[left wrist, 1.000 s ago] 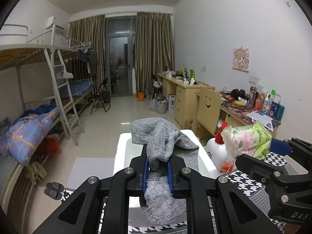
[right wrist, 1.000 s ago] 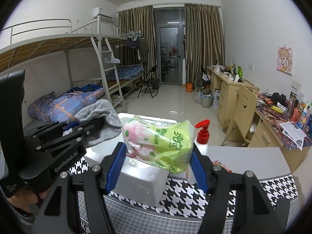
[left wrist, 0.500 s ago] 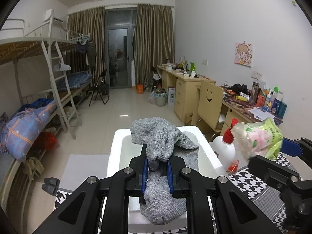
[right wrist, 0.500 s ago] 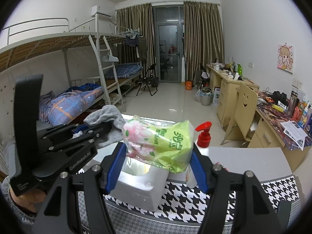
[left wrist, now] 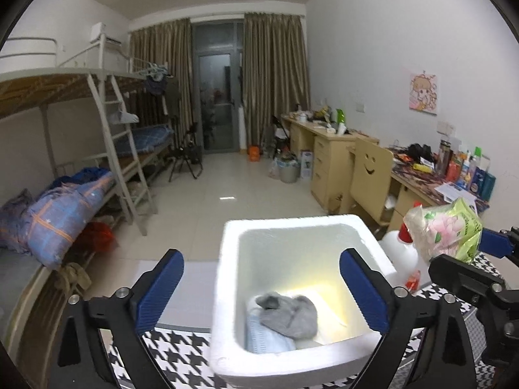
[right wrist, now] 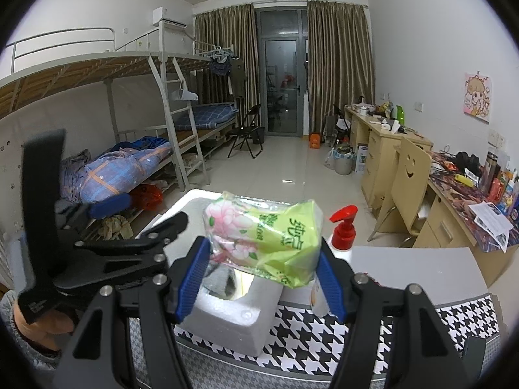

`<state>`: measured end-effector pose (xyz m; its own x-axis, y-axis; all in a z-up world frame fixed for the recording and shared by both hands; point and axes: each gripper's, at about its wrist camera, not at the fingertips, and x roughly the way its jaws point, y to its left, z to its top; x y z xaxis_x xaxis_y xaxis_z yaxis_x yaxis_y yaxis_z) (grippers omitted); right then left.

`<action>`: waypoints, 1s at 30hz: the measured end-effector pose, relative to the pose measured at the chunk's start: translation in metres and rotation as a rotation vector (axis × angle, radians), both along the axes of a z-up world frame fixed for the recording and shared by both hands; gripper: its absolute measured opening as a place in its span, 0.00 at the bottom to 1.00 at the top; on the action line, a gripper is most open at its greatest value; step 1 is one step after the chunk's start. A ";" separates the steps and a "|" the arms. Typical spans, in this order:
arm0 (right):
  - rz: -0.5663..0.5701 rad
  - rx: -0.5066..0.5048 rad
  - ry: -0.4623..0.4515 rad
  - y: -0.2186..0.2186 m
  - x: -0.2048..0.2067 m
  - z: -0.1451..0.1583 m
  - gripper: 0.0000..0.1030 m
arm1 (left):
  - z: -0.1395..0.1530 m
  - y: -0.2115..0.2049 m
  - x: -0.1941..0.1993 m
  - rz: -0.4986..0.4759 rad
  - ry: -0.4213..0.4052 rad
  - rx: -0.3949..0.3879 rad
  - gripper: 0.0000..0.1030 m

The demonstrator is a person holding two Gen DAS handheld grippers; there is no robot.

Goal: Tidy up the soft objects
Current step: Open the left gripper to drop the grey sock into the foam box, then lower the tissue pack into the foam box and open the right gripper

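One houndstooth-clothed table [right wrist: 340, 330] faces bunk beds [right wrist: 136, 103].

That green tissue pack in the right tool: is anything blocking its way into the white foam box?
Nothing visible blocks it. The tissue pack hangs over the foam box, whose top is open; inside lie only a grey cloth and something pale blue.

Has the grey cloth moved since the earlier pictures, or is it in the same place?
Yes. The grey cloth has left the left tool, whose jaws are opening, and dropped: before it hung above the white foam box's rim; now it lies inside on the bottom.
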<state>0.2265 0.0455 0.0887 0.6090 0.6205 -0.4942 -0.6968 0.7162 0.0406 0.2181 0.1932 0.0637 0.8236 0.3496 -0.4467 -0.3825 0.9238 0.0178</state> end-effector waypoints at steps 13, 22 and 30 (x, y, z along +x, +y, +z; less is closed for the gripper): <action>0.043 -0.022 0.016 0.020 0.003 -0.003 0.67 | 0.002 0.016 -0.022 0.080 -0.009 0.028 0.99; 0.063 -0.032 0.025 0.037 0.008 -0.004 0.67 | 0.003 0.029 -0.039 0.129 -0.009 0.028 0.99; 0.061 -0.041 0.039 0.051 0.018 -0.011 0.67 | 0.005 0.034 -0.052 0.146 -0.021 0.020 0.99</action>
